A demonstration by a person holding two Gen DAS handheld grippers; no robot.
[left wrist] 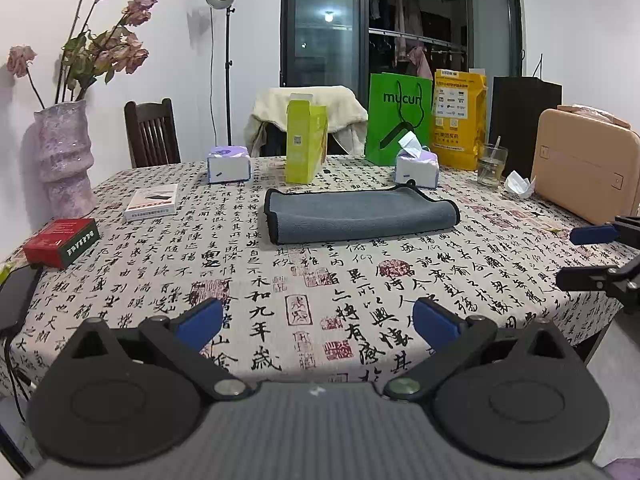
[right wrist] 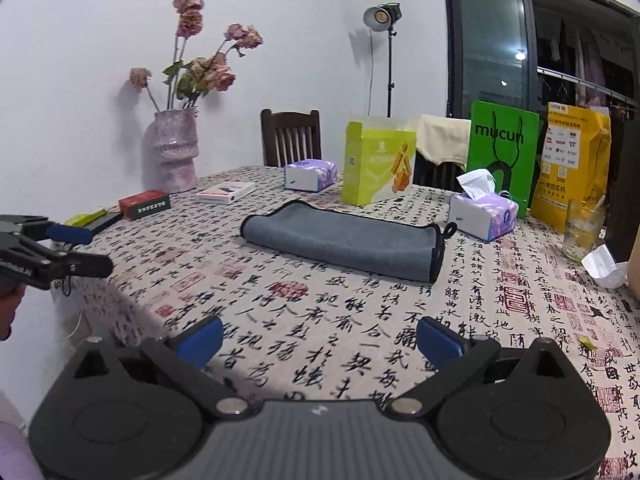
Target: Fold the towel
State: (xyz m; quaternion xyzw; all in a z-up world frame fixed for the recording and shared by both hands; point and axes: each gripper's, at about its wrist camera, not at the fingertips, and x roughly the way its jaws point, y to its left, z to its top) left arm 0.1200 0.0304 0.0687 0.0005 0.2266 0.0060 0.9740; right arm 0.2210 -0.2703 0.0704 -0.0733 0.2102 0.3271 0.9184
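A grey towel (left wrist: pixel 358 214) with black edging lies folded flat in the middle of the table, its fold along the near side. It also shows in the right wrist view (right wrist: pixel 344 240). My left gripper (left wrist: pixel 318 322) is open and empty, held over the near table edge well short of the towel. My right gripper (right wrist: pixel 320 338) is open and empty, also back from the towel. The right gripper shows at the right edge of the left wrist view (left wrist: pixel 592 256). The left gripper shows at the left edge of the right wrist view (right wrist: pixel 80 250).
A calligraphy tablecloth (left wrist: pixel 320 280) covers the table. Behind the towel stand two tissue packs (left wrist: pixel 228 164) (left wrist: pixel 416 166), a yellow-green box (left wrist: pixel 306 144), a green bag (left wrist: pixel 400 118), a yellow bag (left wrist: pixel 458 120) and a glass (left wrist: pixel 490 166). A vase (left wrist: pixel 64 160), red box (left wrist: pixel 62 242) and white box (left wrist: pixel 152 202) are left; a beige case (left wrist: pixel 584 164) right.
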